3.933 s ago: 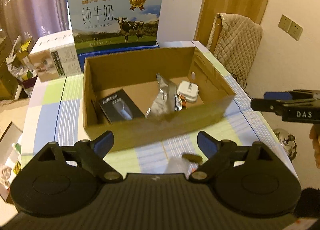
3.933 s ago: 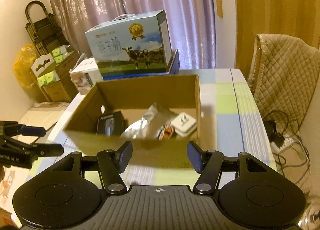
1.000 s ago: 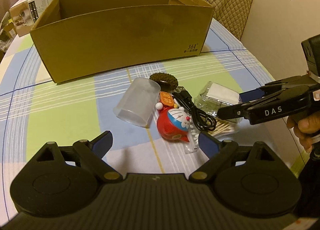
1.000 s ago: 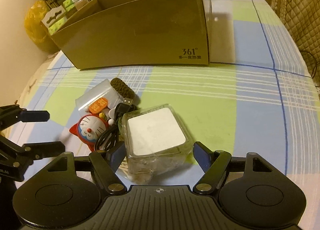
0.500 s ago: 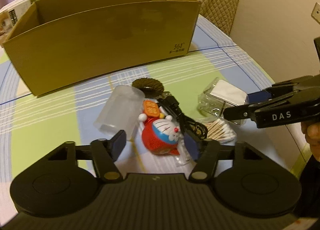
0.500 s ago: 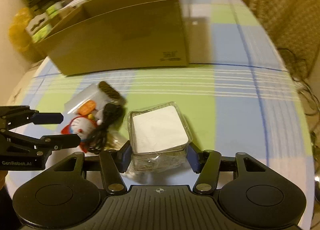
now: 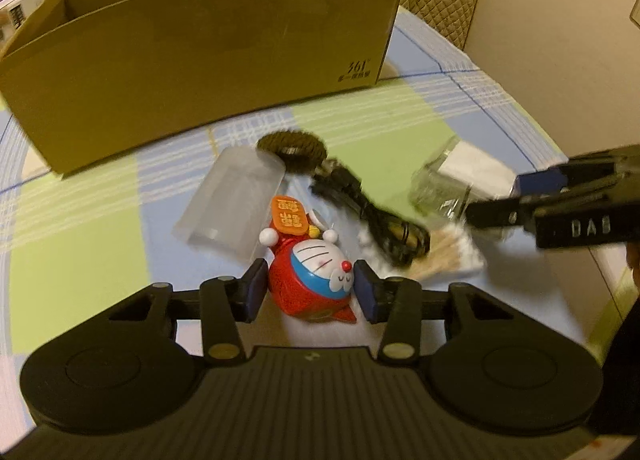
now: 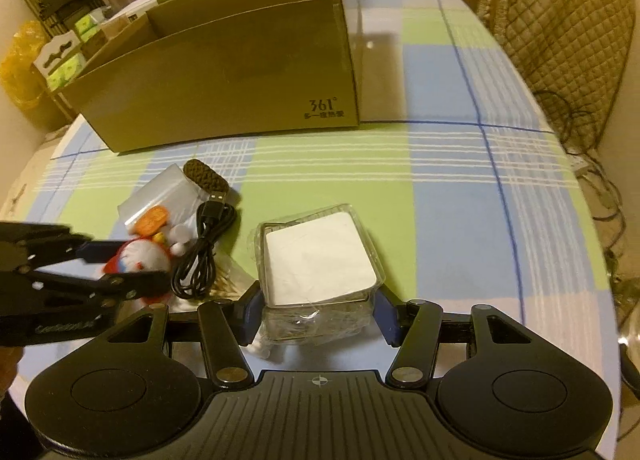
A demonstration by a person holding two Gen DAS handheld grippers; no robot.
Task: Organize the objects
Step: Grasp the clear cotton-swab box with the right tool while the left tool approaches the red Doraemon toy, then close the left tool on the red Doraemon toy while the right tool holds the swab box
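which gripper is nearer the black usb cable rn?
Left, narrowly. The left gripper straddles the red Doraemon toy right beside the USB cable. The right gripper straddles the clear plastic box, just past the cable.

The cardboard box [image 8: 224, 75] carries the print "361°" near its lower front corner; the line beneath is too small to read. The right gripper [image 7: 576, 203] body shows "DAS". Lettering on the orange tag [image 7: 287, 215] is unreadable.
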